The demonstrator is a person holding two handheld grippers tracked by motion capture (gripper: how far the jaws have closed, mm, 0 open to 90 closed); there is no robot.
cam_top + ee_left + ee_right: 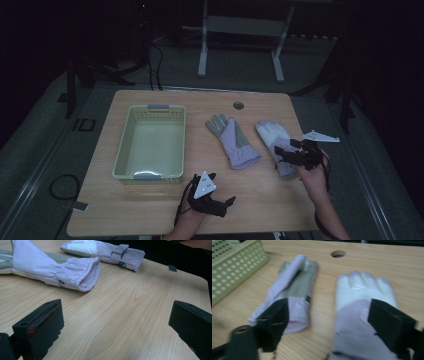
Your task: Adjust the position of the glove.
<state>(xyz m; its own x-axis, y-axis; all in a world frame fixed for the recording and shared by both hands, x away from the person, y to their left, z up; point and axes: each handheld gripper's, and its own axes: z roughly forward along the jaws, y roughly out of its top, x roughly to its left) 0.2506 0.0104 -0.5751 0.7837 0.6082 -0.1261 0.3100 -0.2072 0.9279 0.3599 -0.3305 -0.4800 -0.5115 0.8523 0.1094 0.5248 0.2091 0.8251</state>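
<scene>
Wooden table (260, 185): right glove (362, 315) between spread right tongs (329, 325).

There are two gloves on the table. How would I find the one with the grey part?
Start at the pale green plastic basket on the left of the wooden table. The lilac glove with the grey panel lies just to the right of it, nearer than the other glove. The lilac glove with the white panel lies farther right, under the right gripper.
</scene>
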